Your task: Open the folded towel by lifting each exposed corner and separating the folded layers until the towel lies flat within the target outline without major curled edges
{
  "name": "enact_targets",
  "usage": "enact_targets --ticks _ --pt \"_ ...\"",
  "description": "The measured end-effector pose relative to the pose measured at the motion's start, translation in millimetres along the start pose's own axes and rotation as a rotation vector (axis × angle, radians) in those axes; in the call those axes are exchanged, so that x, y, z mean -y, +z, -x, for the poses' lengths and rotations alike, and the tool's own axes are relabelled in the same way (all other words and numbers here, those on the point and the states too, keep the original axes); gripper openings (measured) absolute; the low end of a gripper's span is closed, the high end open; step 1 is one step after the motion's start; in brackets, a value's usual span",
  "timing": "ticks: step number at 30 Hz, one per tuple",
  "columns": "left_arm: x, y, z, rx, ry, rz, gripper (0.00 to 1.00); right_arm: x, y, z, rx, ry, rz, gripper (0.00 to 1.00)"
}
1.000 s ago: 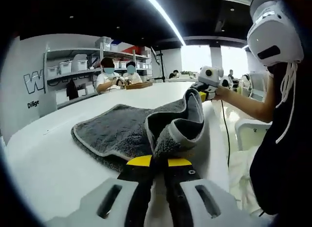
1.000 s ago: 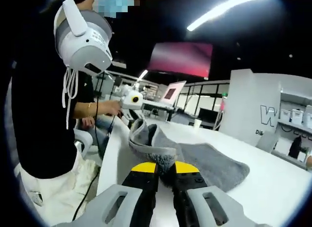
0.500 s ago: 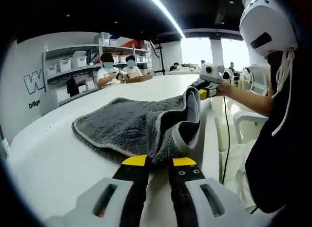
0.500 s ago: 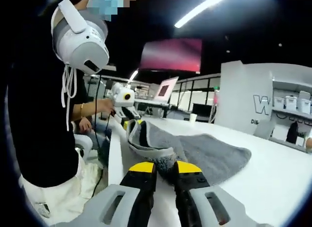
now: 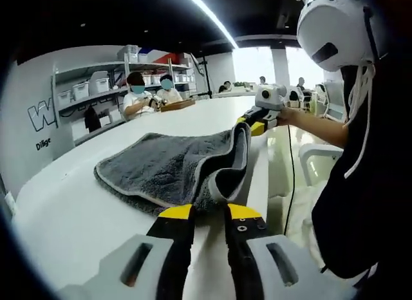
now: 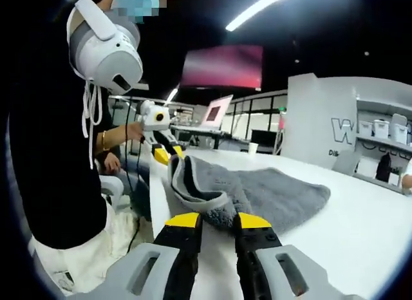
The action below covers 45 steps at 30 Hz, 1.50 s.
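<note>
Left gripper view: the left gripper (image 5: pixel 201 213) stood at the near edge of the white table (image 5: pixel 77 210), its yellow-tipped jaws parted by a narrow gap. The grey towel (image 5: pixel 164 168) lay just ahead of the tips; whether its near corner was pinched between them or merely rested against them cannot be told. Ahead and to the right, the right gripper (image 5: pixel 252 126) clasped the far corner of the towel, so that the pale-bound hem ran raised from one gripper toward the other along the table's edge. The rest of the towel lay spread on the table to the left of the jaws.

Right gripper view: the right gripper (image 6: pixel 215 221) showed the same narrow gap, with a curled towel (image 6: pixel 257 190) corner directly before its tips; grasp or release cannot be told here. Beyond, to the left, the left gripper (image 6: pixel 161 153) met the towel's opposite corner. A person in a dark top (image 6: pixel 55 152) stood left of the jaws.
</note>
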State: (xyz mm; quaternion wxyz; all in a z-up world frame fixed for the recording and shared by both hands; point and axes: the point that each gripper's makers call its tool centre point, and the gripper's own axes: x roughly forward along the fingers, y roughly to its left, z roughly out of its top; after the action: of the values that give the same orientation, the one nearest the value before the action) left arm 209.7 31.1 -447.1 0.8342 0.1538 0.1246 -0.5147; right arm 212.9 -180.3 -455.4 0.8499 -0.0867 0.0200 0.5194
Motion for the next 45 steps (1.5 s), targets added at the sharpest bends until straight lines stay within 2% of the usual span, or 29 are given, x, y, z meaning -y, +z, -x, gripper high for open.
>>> enact_targets --ticks 3,6,8,17,23,25,26,31,37,39,42,45 --pt "-2.1 13.5 -1.8 0.051 0.013 0.001 0.19 -2.8 -1.0 6.3 -0.005 -0.011 -0.001 0.18" --pt "1.6 29.5 -2.1 0.111 -0.012 0.000 0.19 -4.4 0.5 10.6 -0.004 -0.020 -0.001 0.18" --pt "1.4 33.3 -3.9 0.115 -0.009 -0.009 0.19 -4.9 1.9 12.3 -0.006 -0.026 0.002 0.17" --pt "-1.0 20.6 -26.3 0.022 0.033 -0.085 0.22 -4.4 16.5 10.5 0.010 -0.053 0.036 0.17" --pt "0.7 18.4 -38.0 -0.012 0.034 -0.124 0.23 -8.9 25.3 4.8 0.015 -0.042 0.061 0.17" --pt "-3.8 16.2 -43.1 -0.035 0.061 -0.153 0.22 -10.2 29.3 2.5 0.016 -0.039 0.072 0.16" --pt "-3.1 13.4 -45.0 -0.057 0.057 -0.172 0.23 -10.8 31.3 1.3 0.018 -0.037 0.077 0.16" --pt "-6.0 7.4 -47.6 -0.093 0.068 -0.192 0.22 -12.4 36.5 -2.9 0.021 -0.029 0.096 0.16" --pt "-16.2 1.8 -41.8 -0.112 0.119 -0.156 0.16 -13.7 36.2 -11.6 0.003 -0.019 0.109 0.17" --pt "-16.4 1.9 -39.9 -0.109 0.126 -0.157 0.14 -14.1 35.9 -14.9 0.003 -0.014 0.109 0.17" --pt "-15.6 3.0 -40.2 -0.101 0.125 -0.149 0.05 -13.5 36.5 -22.0 -0.003 -0.016 0.114 0.18" --pt "-15.4 3.7 -40.6 -0.097 0.126 -0.145 0.03 -13.5 40.1 -29.4 -0.004 -0.014 0.119 0.18"
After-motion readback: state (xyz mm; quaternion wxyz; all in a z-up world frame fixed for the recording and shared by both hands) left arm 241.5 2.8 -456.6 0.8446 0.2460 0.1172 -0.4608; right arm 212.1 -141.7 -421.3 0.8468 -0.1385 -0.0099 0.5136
